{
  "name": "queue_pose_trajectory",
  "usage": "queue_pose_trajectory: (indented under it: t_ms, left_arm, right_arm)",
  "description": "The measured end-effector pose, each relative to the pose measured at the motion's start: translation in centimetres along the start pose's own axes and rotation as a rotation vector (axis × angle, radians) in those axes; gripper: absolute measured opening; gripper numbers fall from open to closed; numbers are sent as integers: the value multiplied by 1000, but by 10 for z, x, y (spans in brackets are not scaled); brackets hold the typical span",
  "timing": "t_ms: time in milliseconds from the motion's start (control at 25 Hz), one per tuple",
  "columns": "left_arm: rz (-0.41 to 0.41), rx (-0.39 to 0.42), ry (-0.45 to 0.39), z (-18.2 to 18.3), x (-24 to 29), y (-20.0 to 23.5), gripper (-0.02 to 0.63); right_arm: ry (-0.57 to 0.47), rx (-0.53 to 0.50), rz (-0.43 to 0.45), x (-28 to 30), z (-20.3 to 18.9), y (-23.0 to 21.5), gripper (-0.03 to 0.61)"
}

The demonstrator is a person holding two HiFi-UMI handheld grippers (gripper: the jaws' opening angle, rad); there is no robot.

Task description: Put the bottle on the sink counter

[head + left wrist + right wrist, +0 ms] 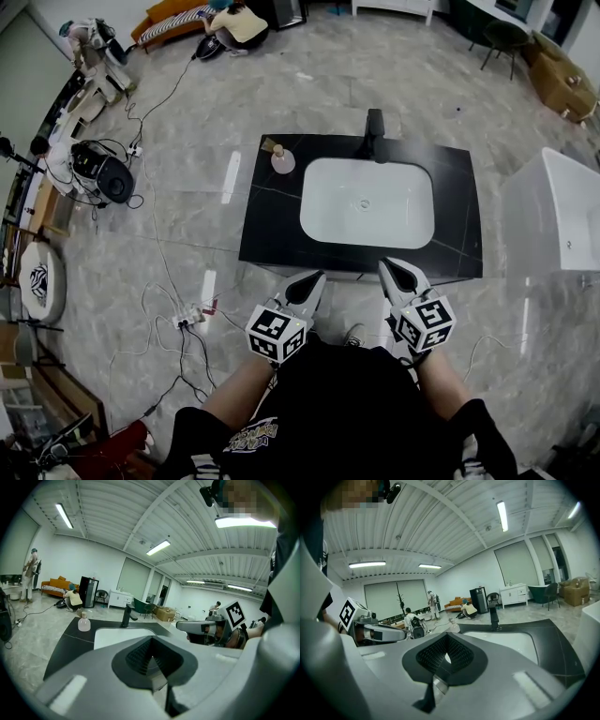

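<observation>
Two-handed, holding the left gripper (312,278) and the right gripper (395,268) side by side at the 6 o'clock edge of the sink counter (272,230), tips pointing toward 12 o'clock. Pressing each pair of jaws together, pinching nothing. Seeing the bottle (282,160) standing upright on the counter's 10 o'clock corner, just beside the basin (367,202), at 9 o'clock from the faucet (374,131), well apart from both grippers.
</observation>
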State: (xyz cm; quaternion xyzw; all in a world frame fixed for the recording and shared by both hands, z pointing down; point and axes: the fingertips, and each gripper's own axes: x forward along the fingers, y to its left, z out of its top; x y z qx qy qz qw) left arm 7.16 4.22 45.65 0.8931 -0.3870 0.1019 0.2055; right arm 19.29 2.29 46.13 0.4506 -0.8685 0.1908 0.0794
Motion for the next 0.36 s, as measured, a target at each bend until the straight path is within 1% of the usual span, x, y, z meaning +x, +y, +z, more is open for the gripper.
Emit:
queue_pose_trajectory:
  t_ms: [360]
  left_arm:
    - [16, -9, 2, -3, -7, 5, 0]
  right_arm:
    - [11, -7, 21, 7, -1, 7, 28]
